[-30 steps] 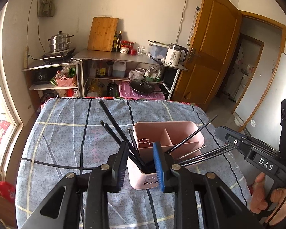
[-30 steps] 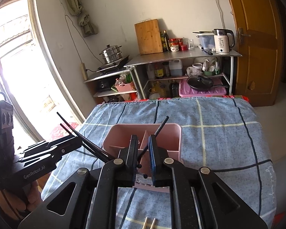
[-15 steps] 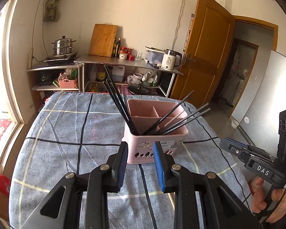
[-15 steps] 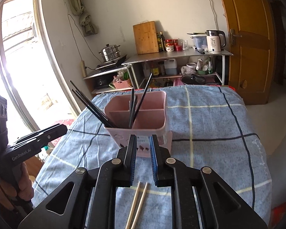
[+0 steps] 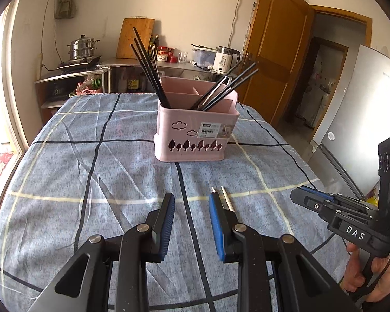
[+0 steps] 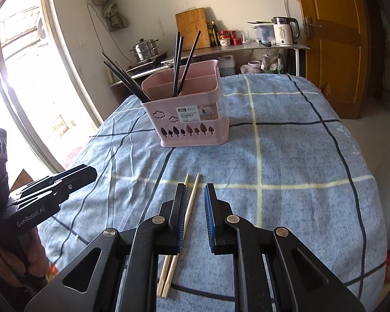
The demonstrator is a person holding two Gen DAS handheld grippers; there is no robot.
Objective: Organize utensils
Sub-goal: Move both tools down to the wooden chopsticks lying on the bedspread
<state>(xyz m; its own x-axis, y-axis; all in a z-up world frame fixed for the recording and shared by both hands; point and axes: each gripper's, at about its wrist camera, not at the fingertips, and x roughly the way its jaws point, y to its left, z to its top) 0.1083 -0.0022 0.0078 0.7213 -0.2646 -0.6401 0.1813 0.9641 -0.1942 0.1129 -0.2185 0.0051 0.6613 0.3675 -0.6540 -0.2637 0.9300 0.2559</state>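
1. Surface: table w/ blue-grey checked cloth (image 5: 91, 171), dark and pale lines, a few creases. Landmark for all below: pink basket (image 5: 195, 140), standing upright on the cloth.
2. Room, behind the basket: steel shelf unit (image 6: 260, 48) w/ white kettle (image 6: 283, 33), jars, bottles; wooden cutting board (image 6: 192, 27) leaning on the wall; steamer pot (image 6: 144, 49) on a low stand. Brown door (image 6: 332, 41) behind and right of the basket, bright window (image 6: 20, 78) to its left.
3. Black chopsticks (image 5: 145, 65) stand in the basket: one bundle leans out over its left corner, another over its right side, tips up.
4. Wooden chopsticks (image 6: 189, 208): a pair flat on the cloth, in front of the basket, near side. Long axis runs toward the basket, tilted a little right at the far end; the two lie side by side, nearly parallel.
5. Your right gripper (image 6: 195, 215): jaws apart, narrow gap. One stick shows in the gap, the other runs under the left finger; can't tell whether that finger touches it. No clamp.
6. Your left gripper (image 5: 191, 221): jaws apart, nothing between; in front of the basket, left of the sticks, whose tips show just past its right finger.
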